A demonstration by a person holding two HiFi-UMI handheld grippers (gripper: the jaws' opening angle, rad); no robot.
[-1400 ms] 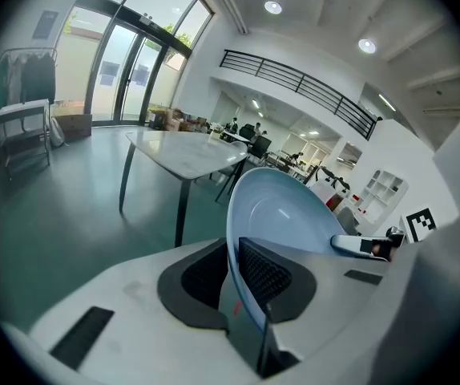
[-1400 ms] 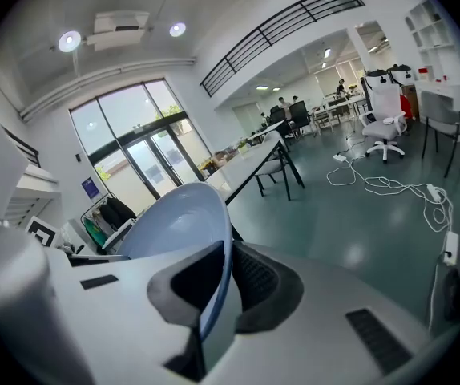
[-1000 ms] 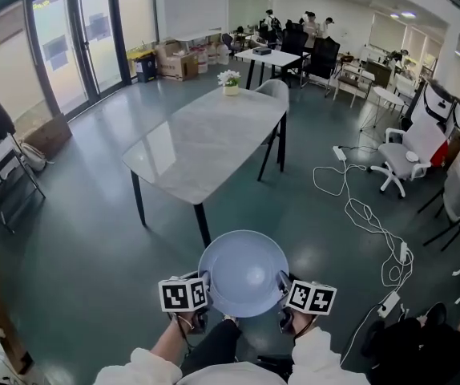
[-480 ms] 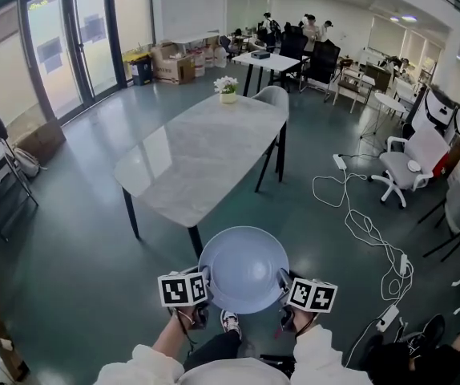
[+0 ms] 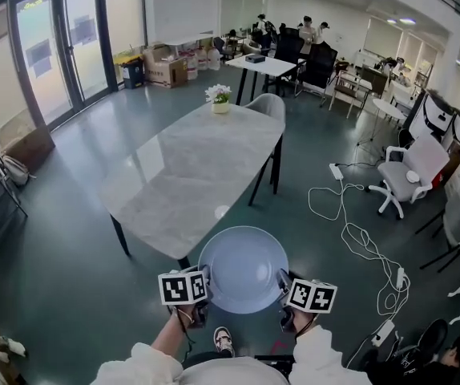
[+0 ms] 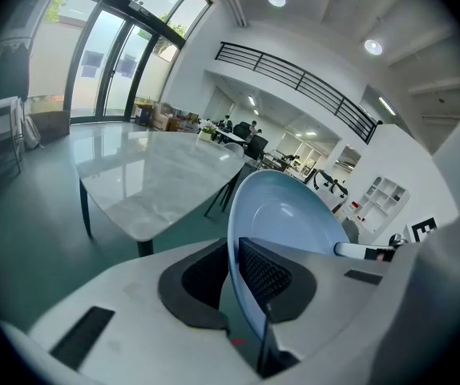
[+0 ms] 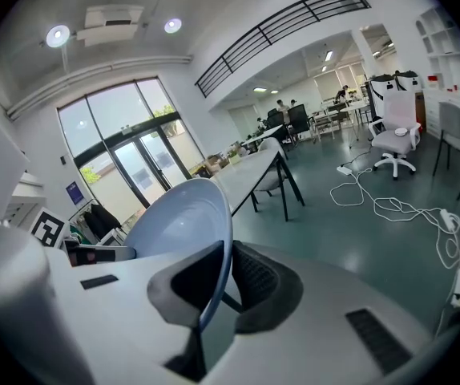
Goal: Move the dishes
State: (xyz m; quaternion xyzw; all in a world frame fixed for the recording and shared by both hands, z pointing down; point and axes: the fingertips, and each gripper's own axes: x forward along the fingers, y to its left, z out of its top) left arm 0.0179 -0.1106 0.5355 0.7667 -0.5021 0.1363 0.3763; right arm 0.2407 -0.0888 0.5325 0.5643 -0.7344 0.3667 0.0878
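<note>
Two grippers, one pale blue plate (image 5: 244, 269), carried flat out in front. Far left: green floor (image 5: 62, 287). Next, left gripper (image 5: 201, 293) clamped tight on the plate's left rim, edge wedged between the ridged pads (image 6: 264, 273), left hand (image 5: 183, 319) tucked underneath, white sleeve (image 5: 142, 369) angling up from the bottom. Middle: plate hanging right by the near corner of the marble-top table (image 5: 190, 167), small flower pot (image 5: 219, 97) at its far end. Then right gripper (image 5: 283, 295) pinched shut on the opposite rim, same low wrist pose. Far right: white cable (image 5: 358, 215) and office chair (image 5: 402, 167).
</note>
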